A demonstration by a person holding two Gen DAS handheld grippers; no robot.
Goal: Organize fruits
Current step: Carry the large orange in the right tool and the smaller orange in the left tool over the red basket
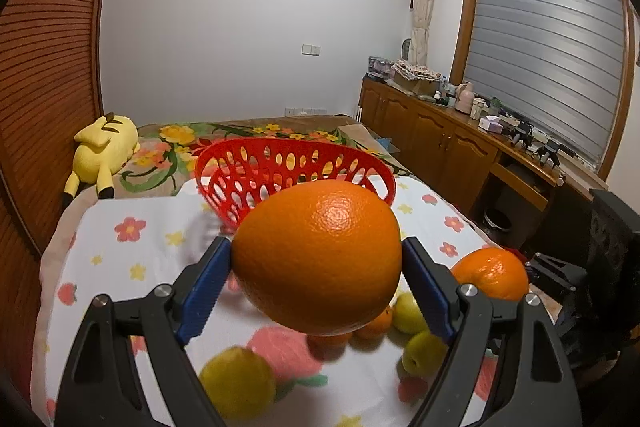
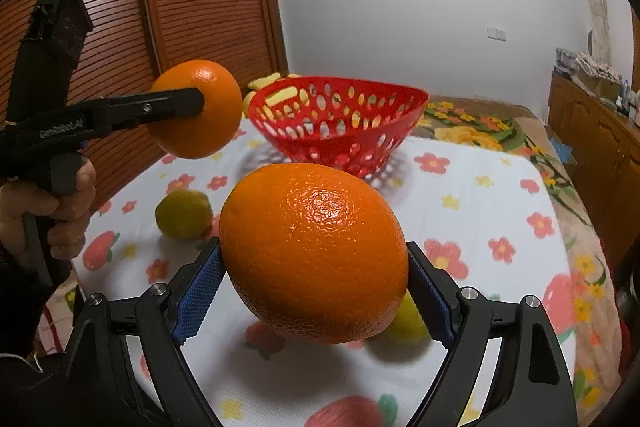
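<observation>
Left wrist: two oranges [image 1: 316,259] [image 1: 490,273], one basket [image 1: 296,167]

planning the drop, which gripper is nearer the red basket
Left. The left gripper, holding an orange, is beside the red basket; the right gripper sits further back.

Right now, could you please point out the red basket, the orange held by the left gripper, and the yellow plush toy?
red basket [image 2: 372,95]: right wrist view, far rim.
left gripper's orange [image 1: 320,255]: left wrist view, peel's middle.
yellow plush toy [image 1: 106,147]: left wrist view, its body.
</observation>
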